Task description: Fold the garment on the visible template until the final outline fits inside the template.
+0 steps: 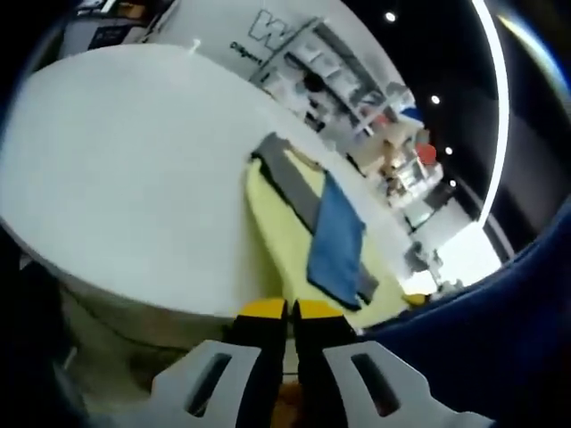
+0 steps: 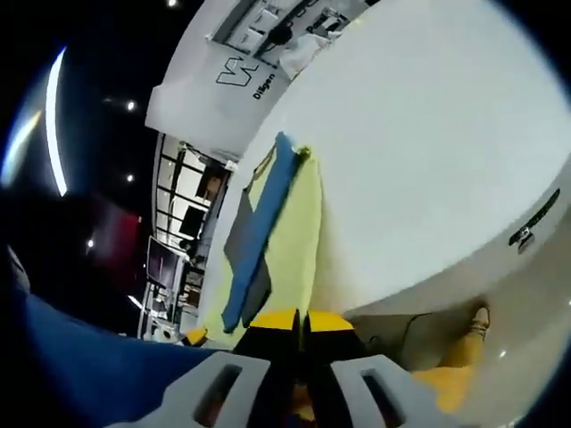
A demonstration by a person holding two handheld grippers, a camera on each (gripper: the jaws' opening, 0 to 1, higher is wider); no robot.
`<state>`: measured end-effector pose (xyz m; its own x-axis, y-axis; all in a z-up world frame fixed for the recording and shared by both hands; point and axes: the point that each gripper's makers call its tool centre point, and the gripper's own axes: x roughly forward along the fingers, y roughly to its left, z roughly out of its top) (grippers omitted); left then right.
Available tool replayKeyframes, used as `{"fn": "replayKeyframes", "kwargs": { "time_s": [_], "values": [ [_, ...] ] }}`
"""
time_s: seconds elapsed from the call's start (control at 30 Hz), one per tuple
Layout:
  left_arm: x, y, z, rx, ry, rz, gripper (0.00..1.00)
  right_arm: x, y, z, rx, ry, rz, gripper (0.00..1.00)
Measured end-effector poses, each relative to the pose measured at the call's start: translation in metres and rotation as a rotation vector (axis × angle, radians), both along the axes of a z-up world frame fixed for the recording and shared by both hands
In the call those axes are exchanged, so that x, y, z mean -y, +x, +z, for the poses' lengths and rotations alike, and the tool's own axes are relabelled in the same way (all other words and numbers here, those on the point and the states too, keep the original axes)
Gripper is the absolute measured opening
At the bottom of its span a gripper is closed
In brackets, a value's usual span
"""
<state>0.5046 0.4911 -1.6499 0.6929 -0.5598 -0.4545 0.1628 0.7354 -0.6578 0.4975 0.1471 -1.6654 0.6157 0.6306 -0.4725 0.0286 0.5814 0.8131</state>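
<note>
Garment: folded into a long narrow strip of blue and grey cloth, lying flat on the yellow template; blue layer on top toward the near end, grey showing beyond it and along one edge. In the right gripper view seen edge-on as a slim blue and grey band running away from the camera.
Fit: strip lying within the yellow sheet as far as can be seen, yellow showing on both long sides; far end hard to judge.
Template: pale yellow sheet spread on the table near its edge, reaching almost to the jaw tips in both views.
Table: large, round, white, its bare top stretching well away from the template; rounded rim and pale side visible in the right gripper view.
Left gripper: raised above the table's near edge, yellow-tipped jaws pressed close with only a thin gap, nothing between them, apart from the cloth.
Right gripper: likewise near the table edge just short of the template, jaws drawn together, holding nothing.
Blue sleeve: dark blue fabric at the lower side of each view.
Surroundings: shelving and a white wall with dark lettering behind the table; dim ceiling with small lights.
</note>
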Motion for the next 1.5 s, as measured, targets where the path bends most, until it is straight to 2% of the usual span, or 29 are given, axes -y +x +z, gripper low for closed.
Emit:
{"fn": "replayKeyframes", "kwargs": {
  "time_s": [0.07, 0.23, 0.27, 0.37, 0.5, 0.6, 0.73, 0.9, 0.97, 1.2, 1.43, 1.5],
  "values": [
    [-0.001, 0.005, 0.002, 0.012, 0.001, -0.001, 0.00, 0.001, 0.010, 0.010, 0.028, 0.016, -0.009, 0.00],
    [0.000, 0.042, 0.020, 0.064, 0.005, -0.012, 0.00, 0.000, 0.056, 0.031, 0.096, 0.087, -0.058, 0.00],
    [-0.003, 0.049, 0.019, 0.070, 0.005, -0.011, 0.00, 0.001, 0.060, 0.032, 0.099, 0.093, -0.062, 0.00],
    [-0.006, 0.075, 0.025, 0.088, 0.015, -0.004, 0.00, 0.002, 0.089, 0.042, 0.125, 0.120, -0.087, 0.00],
    [-0.006, 0.085, 0.030, 0.099, 0.021, -0.006, 0.00, 0.001, 0.100, 0.045, 0.133, 0.128, -0.088, 0.00],
    [-0.009, 0.114, 0.037, 0.123, 0.029, 0.004, 0.00, 0.002, 0.131, 0.050, 0.152, 0.124, -0.092, 0.00],
    [-0.009, 0.133, 0.041, 0.134, 0.037, 0.022, 0.00, 0.004, 0.160, 0.060, 0.172, 0.148, -0.118, 0.00],
    [-0.010, 0.145, 0.044, 0.135, 0.038, 0.037, 0.00, 0.002, 0.179, 0.064, 0.180, 0.141, -0.103, 0.00],
    [-0.013, 0.156, 0.041, 0.129, 0.045, 0.046, 0.00, -0.002, 0.192, 0.063, 0.181, 0.116, -0.079, 0.00],
    [-0.016, 0.185, 0.050, 0.138, 0.050, 0.068, 0.00, -0.007, 0.223, 0.075, 0.194, 0.151, -0.100, 0.00],
    [-0.017, 0.202, 0.051, 0.142, 0.060, 0.065, 0.00, -0.006, 0.238, 0.082, 0.202, 0.188, -0.121, 0.00],
    [-0.015, 0.220, 0.060, 0.157, 0.070, 0.057, 0.00, -0.007, 0.250, 0.086, 0.208, 0.176, -0.119, 0.00]
  ]
}}
